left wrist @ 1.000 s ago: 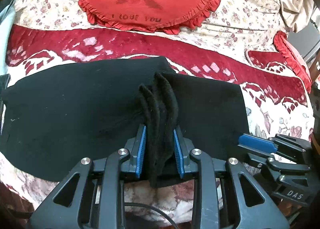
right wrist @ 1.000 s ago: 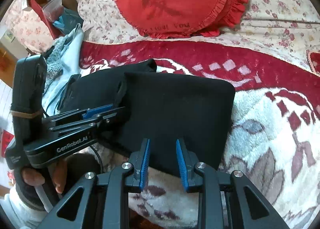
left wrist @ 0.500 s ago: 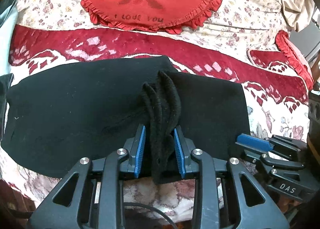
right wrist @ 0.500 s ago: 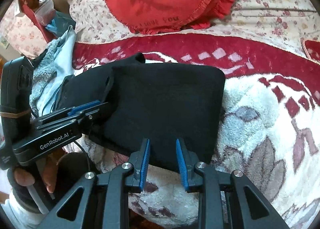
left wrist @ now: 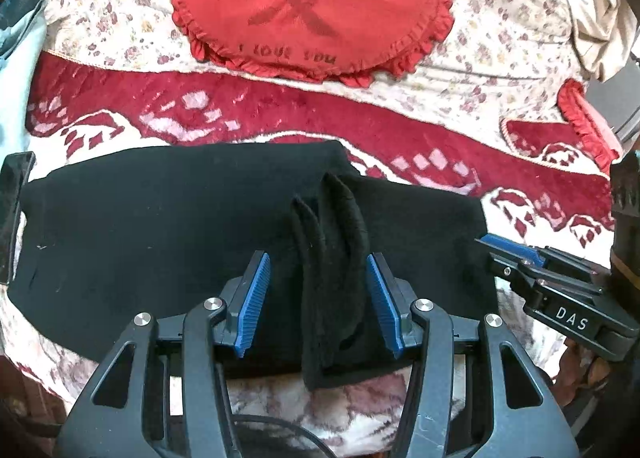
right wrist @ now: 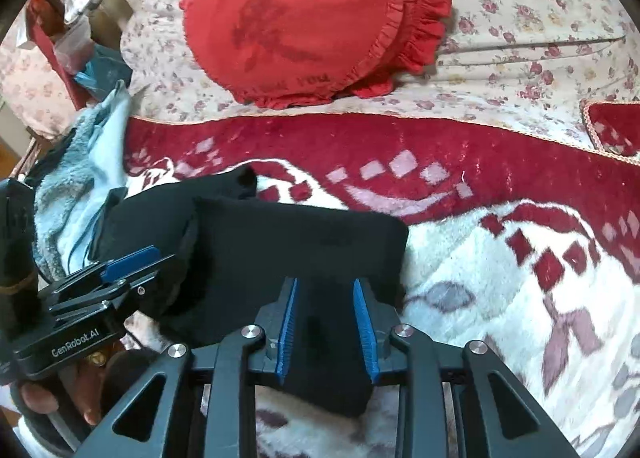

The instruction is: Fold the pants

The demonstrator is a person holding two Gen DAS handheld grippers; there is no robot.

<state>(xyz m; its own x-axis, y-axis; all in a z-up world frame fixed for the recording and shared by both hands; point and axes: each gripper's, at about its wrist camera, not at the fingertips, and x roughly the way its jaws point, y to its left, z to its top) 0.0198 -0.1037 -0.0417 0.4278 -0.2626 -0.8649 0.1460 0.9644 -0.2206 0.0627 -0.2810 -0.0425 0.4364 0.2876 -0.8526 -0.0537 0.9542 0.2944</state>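
Note:
The black pants [left wrist: 160, 242] lie folded on the patterned blanket, with the folded-over part [right wrist: 304, 242] on the right end. My left gripper [left wrist: 318, 298] is open, its blue pads apart on either side of an upright bunch of black cloth edges [left wrist: 336, 258] that no longer touches both pads. My right gripper [right wrist: 325, 326] stands over the near edge of the folded pants with black cloth between its pads; the pads look slightly apart. Each gripper shows in the other's view: the right one [left wrist: 516, 254], the left one [right wrist: 132, 258].
A round red ruffled cushion [left wrist: 308, 6] lies at the back on the floral sheet. A second red cushion [left wrist: 584, 126] sits at the right. Light blue fluffy cloth [right wrist: 80, 162] and clutter lie left of the pants. The red-and-white blanket [right wrist: 520, 258] extends right.
My left gripper has opened and let go of the bunched cloth edges it was pinching. My right gripper has moved forward over the near edge of the folded pants.

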